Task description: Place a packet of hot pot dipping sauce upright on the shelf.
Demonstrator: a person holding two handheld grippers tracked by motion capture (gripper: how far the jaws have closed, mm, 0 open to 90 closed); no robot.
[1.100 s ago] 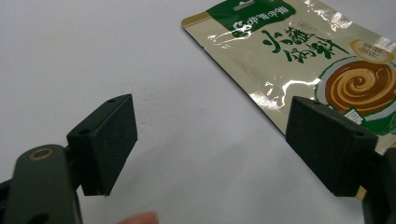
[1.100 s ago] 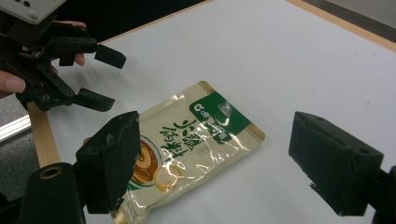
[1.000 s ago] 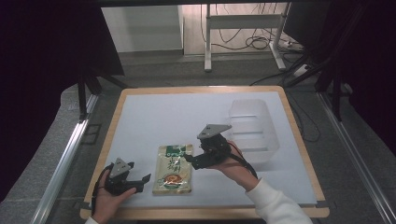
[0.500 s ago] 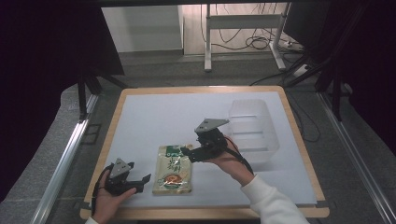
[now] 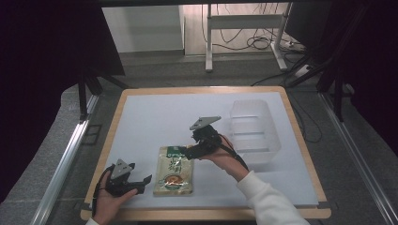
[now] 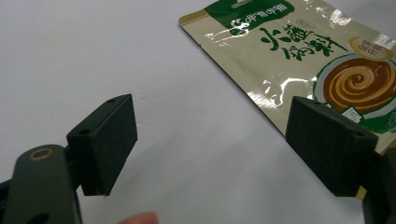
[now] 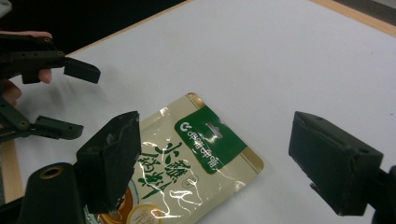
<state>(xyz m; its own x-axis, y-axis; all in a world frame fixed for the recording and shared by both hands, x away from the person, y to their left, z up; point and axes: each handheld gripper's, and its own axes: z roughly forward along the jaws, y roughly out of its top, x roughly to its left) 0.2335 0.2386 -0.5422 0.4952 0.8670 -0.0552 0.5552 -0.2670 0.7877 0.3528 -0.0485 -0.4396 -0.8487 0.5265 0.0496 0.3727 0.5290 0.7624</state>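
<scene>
A beige snack packet (image 5: 174, 171) with a green top band and a brown swirl lies flat on the white table (image 5: 155, 112) near the front edge. My left gripper (image 5: 144, 183) rests on the table just left of the packet (image 6: 303, 56), open, its jaws pointing at the packet's side with bare table between them. My right gripper (image 5: 187, 152) hovers over the packet's far, green end (image 7: 187, 158), open and empty, its jaws straddling that end from above. The right gripper view also catches the left gripper (image 7: 70, 98) at upper left.
A clear plastic tub (image 5: 253, 129) stands at the right side of the table, just behind my right hand. The table has a wooden rim (image 5: 300, 140). Metal frame legs and cables lie on the floor beyond the far edge.
My right gripper has shifted a little left and farther from me, ending over the packet's green end. The left gripper and the packet have stayed put.
</scene>
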